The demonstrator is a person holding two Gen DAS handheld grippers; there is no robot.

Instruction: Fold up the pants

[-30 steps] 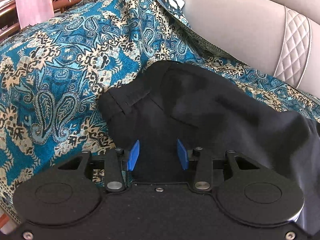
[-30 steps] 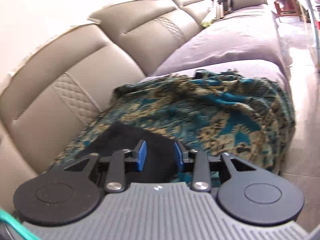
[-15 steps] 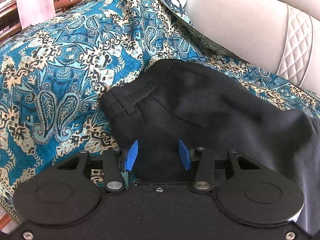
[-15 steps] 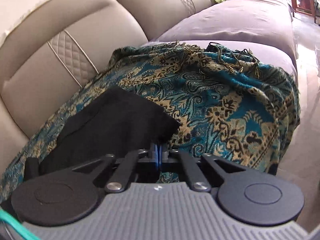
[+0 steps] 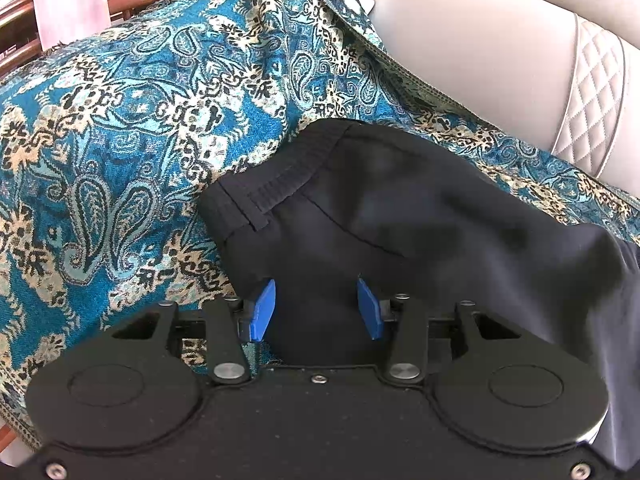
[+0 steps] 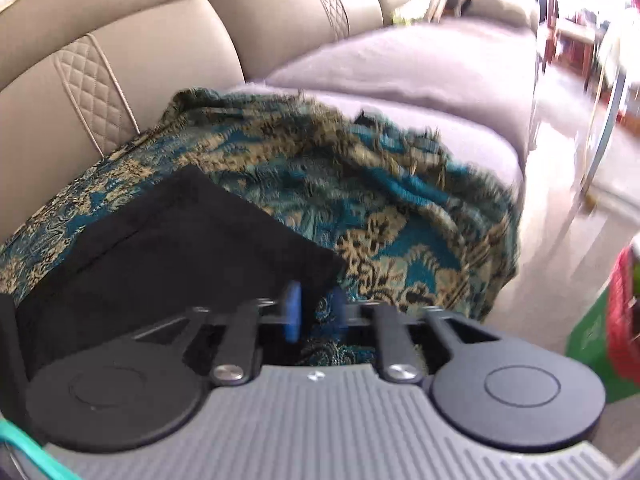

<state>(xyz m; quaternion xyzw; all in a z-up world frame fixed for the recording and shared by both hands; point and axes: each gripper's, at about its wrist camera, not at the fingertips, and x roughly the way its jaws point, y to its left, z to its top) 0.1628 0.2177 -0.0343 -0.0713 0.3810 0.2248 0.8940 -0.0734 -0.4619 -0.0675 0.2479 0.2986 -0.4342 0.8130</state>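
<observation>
Black pants point(image 5: 400, 208) lie on teal paisley throw point(image 5: 140, 120) covering sofa seat, waistband end toward throw's far edge. Left gripper point(image 5: 316, 306) spread wide over pants fabric, nothing gripped. Right gripper point(image 6: 314, 308), blurred, jaws narrowly apart at pants corner point(image 6: 320, 264); grip on cloth unclear. Beige leather backrest point(image 6: 120, 40) behind; red-green object point(image 6: 616, 320) on floor at right.
</observation>
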